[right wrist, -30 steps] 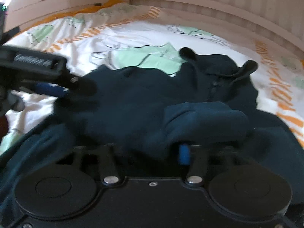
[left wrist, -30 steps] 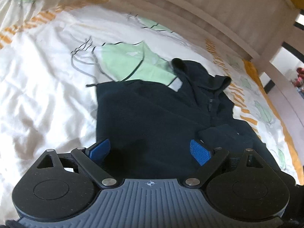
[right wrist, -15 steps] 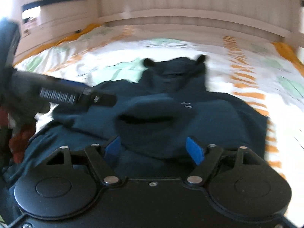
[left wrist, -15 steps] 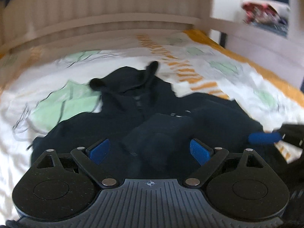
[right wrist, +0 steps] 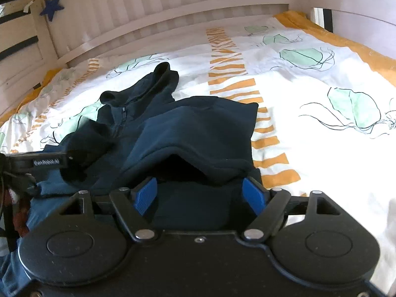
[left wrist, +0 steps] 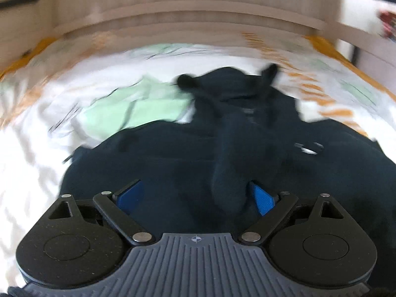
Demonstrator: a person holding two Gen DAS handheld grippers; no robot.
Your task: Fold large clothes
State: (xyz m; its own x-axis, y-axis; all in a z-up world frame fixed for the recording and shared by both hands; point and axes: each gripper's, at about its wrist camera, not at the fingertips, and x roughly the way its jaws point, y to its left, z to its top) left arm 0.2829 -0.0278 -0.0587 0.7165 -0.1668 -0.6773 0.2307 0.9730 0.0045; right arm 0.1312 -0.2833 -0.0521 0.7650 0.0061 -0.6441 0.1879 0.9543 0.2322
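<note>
Both wrist views have swung since a second ago; right gripper point(right wrist: 200, 195) has let the sleeve go. Dark navy fleece zip jacket point(right wrist: 188, 128) lies on the patterned bed cover point(right wrist: 309, 89), collar-to-hem axis running away from both. Left gripper point(left wrist: 195, 195) jaws wide, empty; right jaws wide, nearer the folded edge.

The jacket point(right wrist: 188, 123) lies on the duvet point(right wrist: 309, 86), collar point(right wrist: 160, 74) toward the headboard point(right wrist: 173, 7) behind. 1 sleeve point(left wrist: 230, 163) lies folded across its front, apparently; the left view is blurred. The left gripper point(right wrist: 47, 162) sits at the jacket's left edge. The star point(right wrist: 51, 7) hangs far left.
</note>
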